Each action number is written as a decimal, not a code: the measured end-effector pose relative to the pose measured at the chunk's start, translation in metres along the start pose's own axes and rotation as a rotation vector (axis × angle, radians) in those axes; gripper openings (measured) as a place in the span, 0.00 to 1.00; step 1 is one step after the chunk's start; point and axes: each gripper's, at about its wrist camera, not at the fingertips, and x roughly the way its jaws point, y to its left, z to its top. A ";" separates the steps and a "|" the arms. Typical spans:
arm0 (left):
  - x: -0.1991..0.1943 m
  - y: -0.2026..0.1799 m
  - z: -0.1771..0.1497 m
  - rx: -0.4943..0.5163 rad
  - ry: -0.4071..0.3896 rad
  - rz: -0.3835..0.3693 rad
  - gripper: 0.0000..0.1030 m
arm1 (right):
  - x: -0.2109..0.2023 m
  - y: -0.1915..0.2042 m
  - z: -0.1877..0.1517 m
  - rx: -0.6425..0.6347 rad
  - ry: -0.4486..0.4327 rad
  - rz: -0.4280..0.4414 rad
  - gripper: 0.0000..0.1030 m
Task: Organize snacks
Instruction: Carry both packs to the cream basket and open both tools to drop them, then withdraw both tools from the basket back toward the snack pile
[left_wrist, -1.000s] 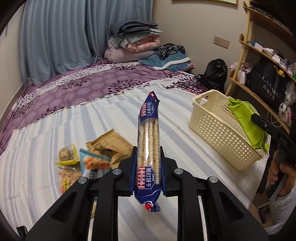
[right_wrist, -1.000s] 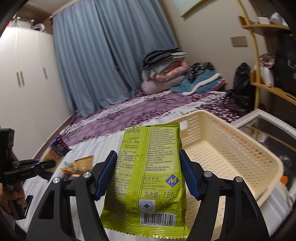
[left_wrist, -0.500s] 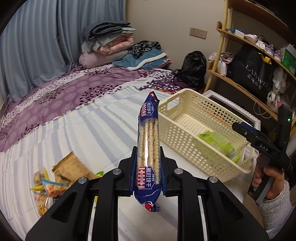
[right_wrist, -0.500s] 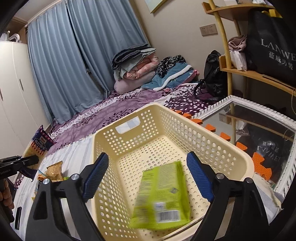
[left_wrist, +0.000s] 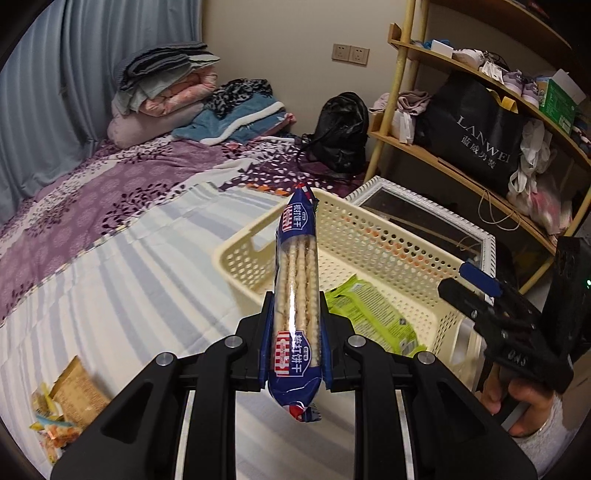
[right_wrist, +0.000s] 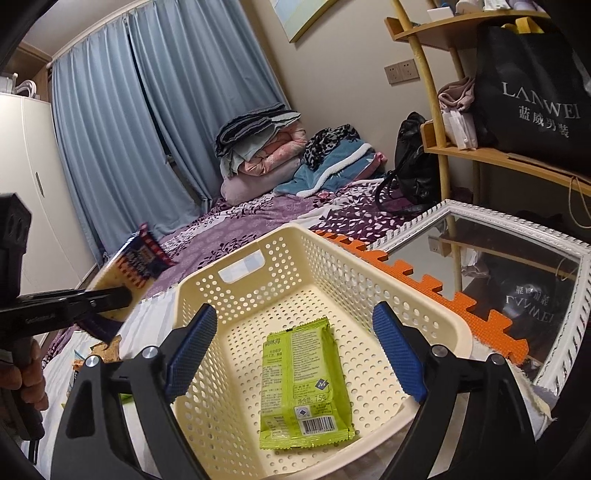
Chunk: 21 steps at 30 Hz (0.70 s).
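Note:
My left gripper (left_wrist: 295, 325) is shut on a long blue biscuit pack (left_wrist: 295, 295), held upright in front of the cream perforated basket (left_wrist: 236, 254). A green snack packet (left_wrist: 373, 317) lies flat on the basket floor. In the right wrist view the same green packet (right_wrist: 301, 384) rests inside the basket (right_wrist: 424, 317), below my right gripper (right_wrist: 295, 354), whose blue pads (right_wrist: 192, 347) stand wide open with nothing between them. The left gripper (right_wrist: 110, 299) with the biscuit pack (right_wrist: 136, 258) shows at the left of that view.
Loose snack packets (left_wrist: 70, 402) lie on the striped bedsheet at lower left. A white-framed mirror (right_wrist: 498, 266) and orange foam mat (right_wrist: 424, 280) sit right of the basket. Wooden shelves (left_wrist: 461, 158) with a black bag stand behind. Folded bedding (left_wrist: 166, 92) is piled at the far end.
The right gripper opened and dropped the green packet into the basket, where it now lies still. The left gripper carried the biscuit pack rightwards, from over the loose snacks to the basket.

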 end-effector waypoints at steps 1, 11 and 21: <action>0.006 -0.004 0.002 0.002 0.006 -0.011 0.20 | 0.000 -0.001 0.000 -0.001 0.000 -0.002 0.83; 0.046 -0.034 0.020 0.029 0.019 -0.070 0.52 | -0.001 -0.015 -0.002 0.030 0.003 -0.018 0.83; 0.037 -0.019 0.015 0.018 0.000 0.027 0.87 | -0.003 -0.020 -0.003 0.056 0.006 -0.020 0.86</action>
